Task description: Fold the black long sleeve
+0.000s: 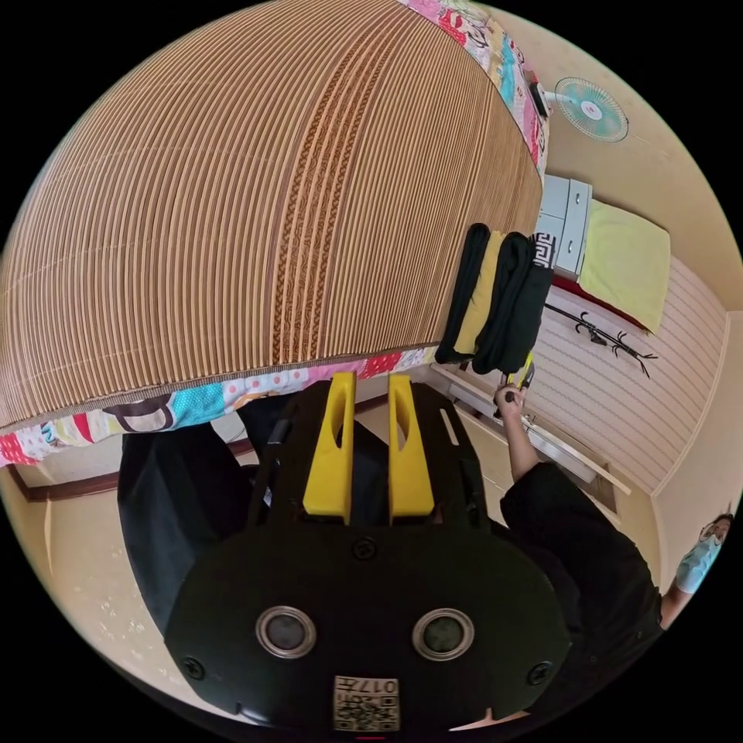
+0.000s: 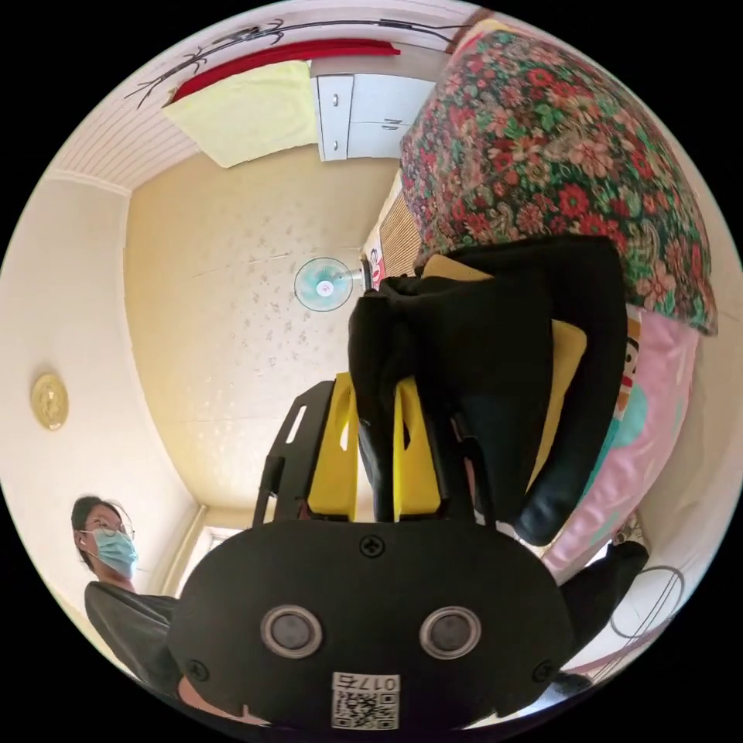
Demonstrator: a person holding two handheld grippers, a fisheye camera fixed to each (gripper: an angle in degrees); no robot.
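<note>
The black long sleeve (image 2: 480,348) is folded into a thick bundle with a yellow layer showing between its folds. My right gripper (image 2: 377,402) is shut on one edge of it, with black cloth pinched between the yellow jaws. In the left gripper view the same bundle (image 1: 503,302) hangs by the edge of the bed. The right gripper (image 1: 520,375) and a hand (image 1: 507,398) hold it from below. My left gripper (image 1: 370,387) is off the bed's edge. Its jaws stand a narrow gap apart with nothing between them.
A woven bamboo mat (image 1: 232,193) covers the bed over a patchwork sheet (image 1: 193,402). A floral quilt (image 2: 557,139) and a pink pillow (image 2: 658,433) lie beside the bundle. A fan (image 1: 592,108) and a white cabinet (image 1: 565,217) stand further off. Another person (image 2: 108,542) wearing a mask is nearby.
</note>
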